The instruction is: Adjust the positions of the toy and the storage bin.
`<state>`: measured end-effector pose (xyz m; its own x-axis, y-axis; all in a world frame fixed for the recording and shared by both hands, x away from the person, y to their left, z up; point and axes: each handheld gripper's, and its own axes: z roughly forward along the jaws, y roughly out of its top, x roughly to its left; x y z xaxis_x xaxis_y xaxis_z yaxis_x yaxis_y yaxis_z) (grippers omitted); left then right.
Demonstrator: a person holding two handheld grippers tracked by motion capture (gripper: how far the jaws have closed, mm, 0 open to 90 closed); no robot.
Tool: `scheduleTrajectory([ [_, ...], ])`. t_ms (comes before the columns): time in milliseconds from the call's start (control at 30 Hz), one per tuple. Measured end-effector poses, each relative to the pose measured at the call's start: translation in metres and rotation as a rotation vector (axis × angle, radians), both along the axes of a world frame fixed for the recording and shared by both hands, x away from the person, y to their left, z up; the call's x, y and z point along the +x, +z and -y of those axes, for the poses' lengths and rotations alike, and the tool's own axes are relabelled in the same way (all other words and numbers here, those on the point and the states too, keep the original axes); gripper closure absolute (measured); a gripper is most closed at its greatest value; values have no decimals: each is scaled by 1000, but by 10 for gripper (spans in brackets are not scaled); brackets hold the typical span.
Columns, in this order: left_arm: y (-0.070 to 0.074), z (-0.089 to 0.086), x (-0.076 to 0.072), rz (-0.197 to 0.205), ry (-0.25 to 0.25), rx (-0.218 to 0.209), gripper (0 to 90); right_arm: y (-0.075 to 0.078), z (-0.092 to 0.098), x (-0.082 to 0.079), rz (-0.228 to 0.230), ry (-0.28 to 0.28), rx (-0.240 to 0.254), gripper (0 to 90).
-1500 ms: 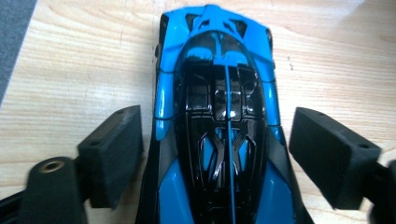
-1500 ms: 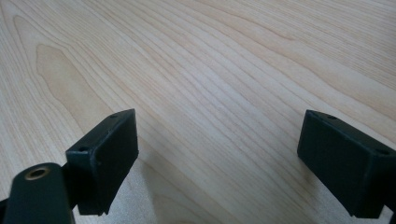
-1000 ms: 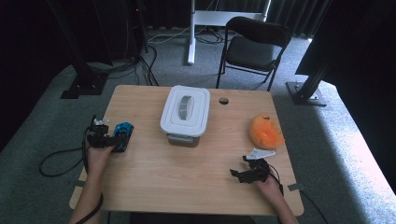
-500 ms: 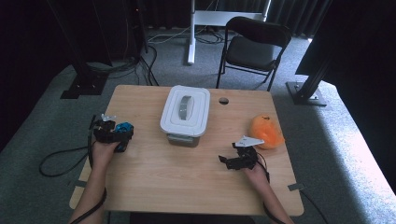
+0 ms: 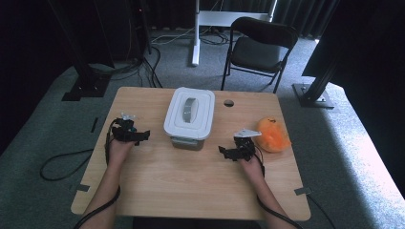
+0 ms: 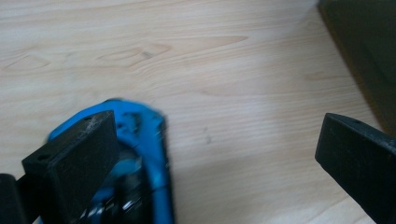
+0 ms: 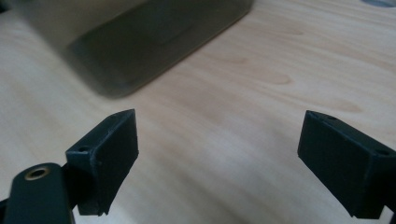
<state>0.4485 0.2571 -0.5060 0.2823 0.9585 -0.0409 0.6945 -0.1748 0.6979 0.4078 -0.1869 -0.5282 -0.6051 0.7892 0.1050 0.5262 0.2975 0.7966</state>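
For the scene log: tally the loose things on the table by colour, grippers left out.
White: 1, the lidded container
Orange: 1, the soft orange thing near the right gripper
Blue: 1, the blue thing by the left gripper, both grippers open
Total: 3
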Motion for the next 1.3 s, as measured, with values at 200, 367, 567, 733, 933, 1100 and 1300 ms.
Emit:
scheduleTrajectory([
  [200,-1,16,13,16,-33,-1,2,-3,-6,22,-17,-70,3,117],
  [367,-1,25,21,13,-49,-2,2,-6,-14,35,-28,-97,2,117],
  [567,-2,41,37,23,-68,-6,2,-3,-26,55,-34,-132,-6,117],
  [733,-2,48,45,19,-84,1,2,1,-30,66,-34,-146,12,117],
  [933,-1,53,48,25,-89,-7,2,4,-31,72,-24,-183,41,116],
  [1100,-2,58,48,31,-100,-23,2,7,-34,75,-30,-174,54,117],
  [1300,-1,64,47,34,-119,-28,2,8,-39,76,-30,-147,32,117],
])
